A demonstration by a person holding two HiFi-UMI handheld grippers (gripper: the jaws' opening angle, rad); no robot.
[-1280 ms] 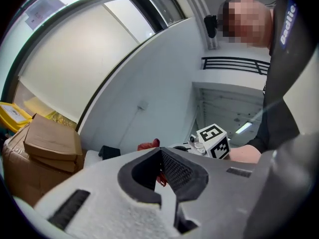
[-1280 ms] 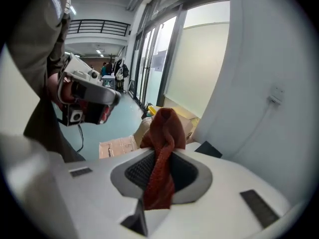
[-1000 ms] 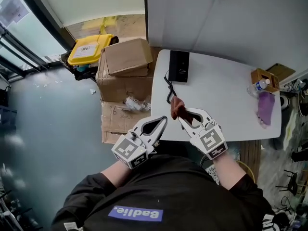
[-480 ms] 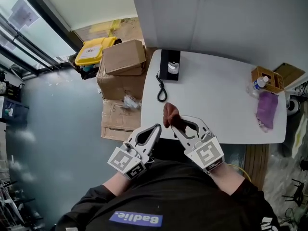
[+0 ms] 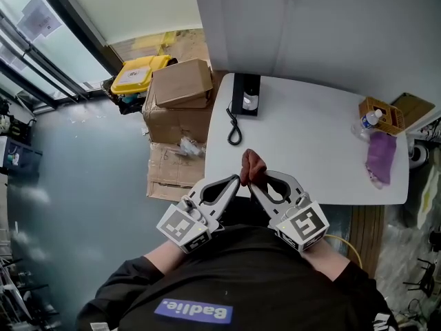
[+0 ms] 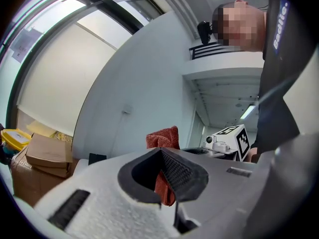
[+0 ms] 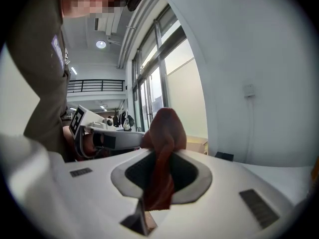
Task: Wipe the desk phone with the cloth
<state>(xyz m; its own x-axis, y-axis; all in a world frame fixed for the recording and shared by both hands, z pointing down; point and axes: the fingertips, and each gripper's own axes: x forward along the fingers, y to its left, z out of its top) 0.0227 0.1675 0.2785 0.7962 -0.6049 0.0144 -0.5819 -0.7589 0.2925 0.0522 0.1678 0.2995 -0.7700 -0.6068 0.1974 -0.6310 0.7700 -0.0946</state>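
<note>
Head view: right tongs (image 5: 255, 179) pinching the red-brown cloth (image 5: 252, 163), bunched upright over the desk (image 5: 310, 143); left tongs (image 5: 235, 180) pressed together, empty, just beside the cloth; desk phone (image 5: 246, 94) sits well beyond the cloth.

left tool (image 6: 162, 156) | jaws closed on red cloth (image 6: 162, 137) | cardboard boxes (image 6: 46, 156) behind left
</note>
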